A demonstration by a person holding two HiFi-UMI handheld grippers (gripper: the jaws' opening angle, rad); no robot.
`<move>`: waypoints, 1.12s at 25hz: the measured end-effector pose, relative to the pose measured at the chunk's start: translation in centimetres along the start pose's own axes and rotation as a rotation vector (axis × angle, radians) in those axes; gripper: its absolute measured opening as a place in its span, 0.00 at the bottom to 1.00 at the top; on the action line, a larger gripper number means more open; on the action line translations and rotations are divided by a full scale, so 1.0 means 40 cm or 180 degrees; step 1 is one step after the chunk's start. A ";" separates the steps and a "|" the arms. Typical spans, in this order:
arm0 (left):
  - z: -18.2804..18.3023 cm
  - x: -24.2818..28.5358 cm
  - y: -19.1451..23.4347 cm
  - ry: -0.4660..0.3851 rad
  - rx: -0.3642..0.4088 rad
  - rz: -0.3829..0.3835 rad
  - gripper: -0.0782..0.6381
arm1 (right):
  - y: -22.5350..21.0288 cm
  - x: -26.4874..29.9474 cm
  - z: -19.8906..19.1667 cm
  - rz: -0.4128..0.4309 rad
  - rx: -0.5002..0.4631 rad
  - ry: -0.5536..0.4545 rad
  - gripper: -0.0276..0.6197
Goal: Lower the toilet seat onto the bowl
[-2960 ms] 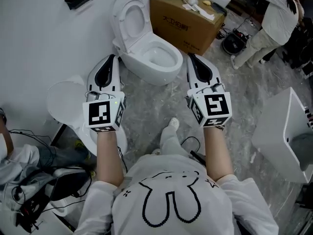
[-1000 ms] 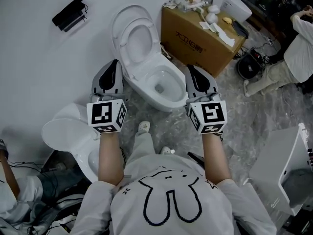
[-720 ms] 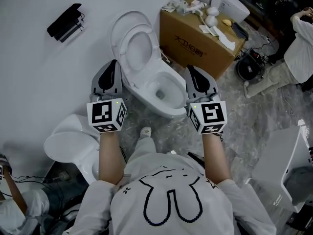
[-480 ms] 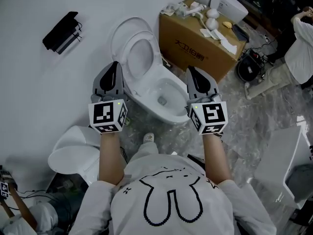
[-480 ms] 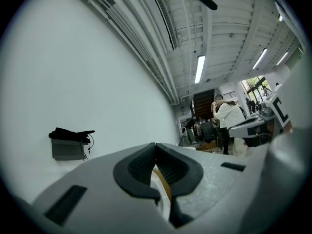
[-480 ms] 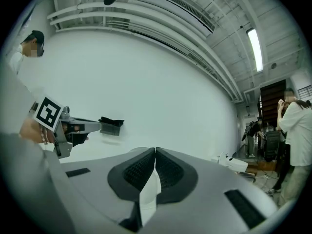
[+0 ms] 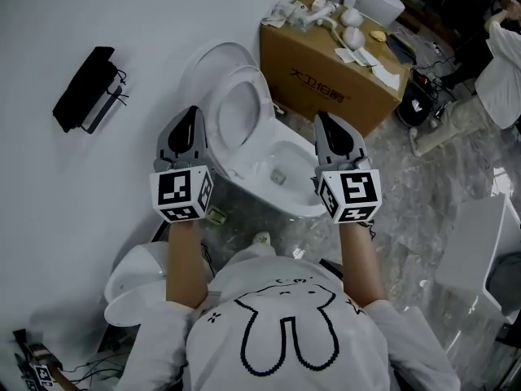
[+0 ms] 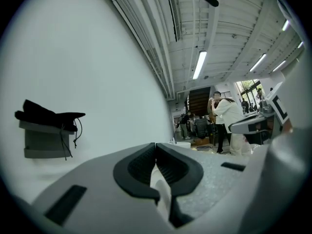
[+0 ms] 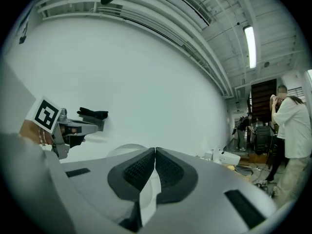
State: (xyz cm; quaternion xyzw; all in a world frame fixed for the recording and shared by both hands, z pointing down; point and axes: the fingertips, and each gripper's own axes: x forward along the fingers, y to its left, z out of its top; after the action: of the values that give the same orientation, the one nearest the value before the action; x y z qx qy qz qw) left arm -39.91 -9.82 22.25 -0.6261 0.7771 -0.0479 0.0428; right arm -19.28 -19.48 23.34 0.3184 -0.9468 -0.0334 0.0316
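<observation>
toilet seat (image 7: 262, 103) is up, ring standing near upright and leaning back on the lid (image 7: 210, 59), which sits against the wall (image 7: 98, 15). bowl (image 7: 308, 206) below it is open, nothing resting on the rim. seen from the head view, the toilet sits in the middle, between the two grippers.

left gripper (image 7: 192, 111) is just beside the seat's left edge. can't tell if it touches, looks apart. its own view shows the jaws pressed together at the tips, nothing between them. right gripper (image 7: 321, 117) is over the bowl's right side, apart from the seat, jaws likewise closed tip to tip and empty. both point level toward the wall.

step: approach, seat not yet touched. next move, my guess: bring one gripper to the top or side edge of the ring, either spread the jaws to pinch the rim or hook a closed tip behind it, then tip it forward and ease it down so it doesn't slam. ring and lid lie close together, so there's a risk of catching the lid too.

room: tight behind, where the lid is on the wall. cardboard box (image 7: 326, 55) stands just beside the toilet on the right, which limits a wide swing there. black holder (image 7: 81, 88) on the wall is well apart to the left. another white fixture (image 7: 142, 287) sits low left, near the person's left arm. person's foot (image 7: 260, 239) is near the bowl front. a standing person (image 7: 505, 23) is far right, out of the way. the space above the bowl is free for the seat to swing down.
</observation>
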 end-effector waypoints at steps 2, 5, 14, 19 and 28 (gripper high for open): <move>-0.027 0.039 0.021 0.0062 -0.0005 -0.0074 0.12 | -0.004 0.031 -0.011 -0.0079 0.0021 0.0029 0.09; -0.079 0.094 0.043 0.0214 -0.0082 -0.0232 0.12 | -0.007 0.067 -0.033 -0.0174 0.0033 0.0101 0.09; -0.175 0.191 0.073 0.0496 -0.0231 -0.0545 0.30 | -0.039 0.128 -0.082 -0.0398 0.0088 0.0300 0.09; -0.246 0.232 0.078 0.0728 -0.0346 -0.0675 0.33 | -0.040 0.151 -0.122 -0.0421 0.0093 0.0418 0.09; -0.362 0.256 0.098 0.1080 -0.0508 -0.0609 0.33 | -0.023 0.181 -0.188 -0.0296 0.0114 0.0590 0.09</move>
State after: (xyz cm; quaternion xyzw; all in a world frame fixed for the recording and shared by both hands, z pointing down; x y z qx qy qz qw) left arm -47.72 -18.68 36.06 -0.6814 0.7115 -0.0948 -0.1431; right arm -23.88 -24.93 31.02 0.3642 -0.9245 0.0116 0.1119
